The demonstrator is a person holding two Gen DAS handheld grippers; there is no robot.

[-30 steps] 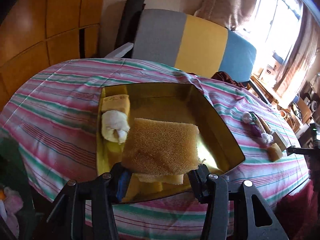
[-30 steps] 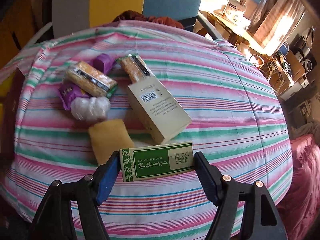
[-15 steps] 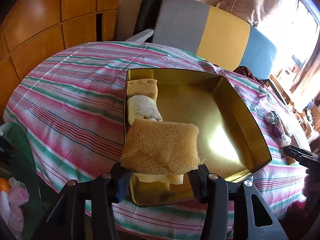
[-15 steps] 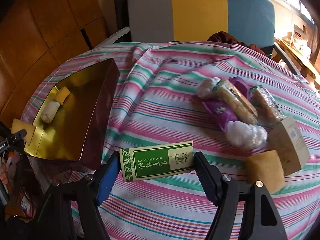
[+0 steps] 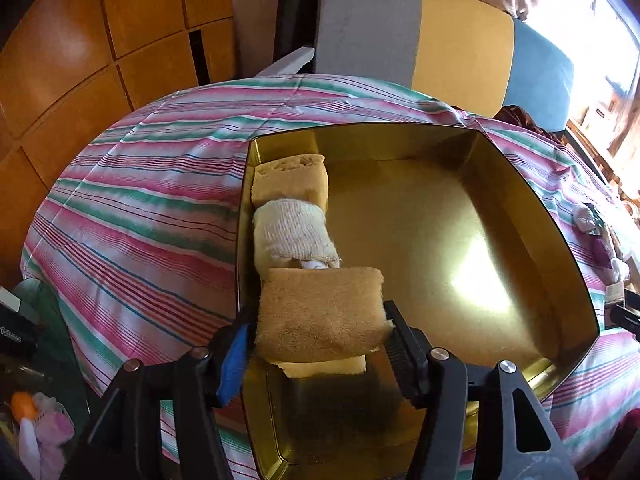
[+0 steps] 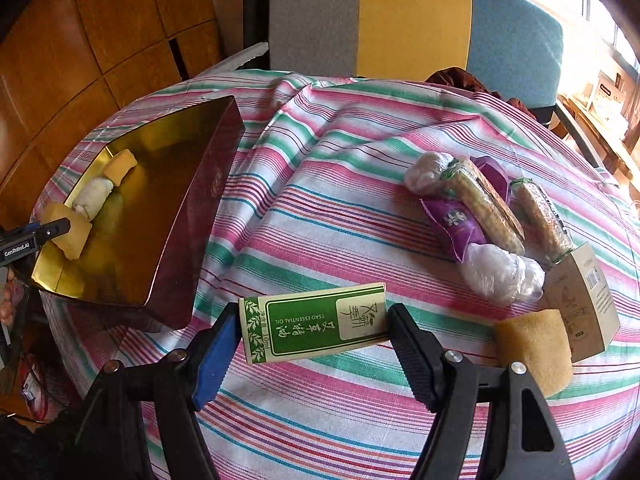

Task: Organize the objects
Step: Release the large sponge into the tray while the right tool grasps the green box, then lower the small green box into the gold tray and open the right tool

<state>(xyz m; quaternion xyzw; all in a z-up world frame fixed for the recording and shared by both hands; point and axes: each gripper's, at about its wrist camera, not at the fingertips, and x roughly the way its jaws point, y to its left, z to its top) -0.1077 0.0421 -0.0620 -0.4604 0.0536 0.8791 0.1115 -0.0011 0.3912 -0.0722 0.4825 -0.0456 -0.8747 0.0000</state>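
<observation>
The left gripper [image 5: 322,330] sat low in the frame, over the near left corner of the gold tin [image 5: 532,204]. Its jaws had just been opening, with the brown sponge [image 5: 320,312] between them; whether the pads still pressed on it I could not tell. Just above the sponge in the frame lay a white cloth roll [image 5: 294,234], then a yellow sponge block [image 5: 290,180], both along the tin's left wall.

The right gripper [image 6: 310,332], at lower centre, was clamped on a green essential oil box [image 6: 316,330] above the striped tablecloth [image 6: 320,208]. At right lay wrapped snack packets [image 6: 476,208], a beige carton [image 6: 584,300] and another yellow sponge [image 6: 532,348].
</observation>
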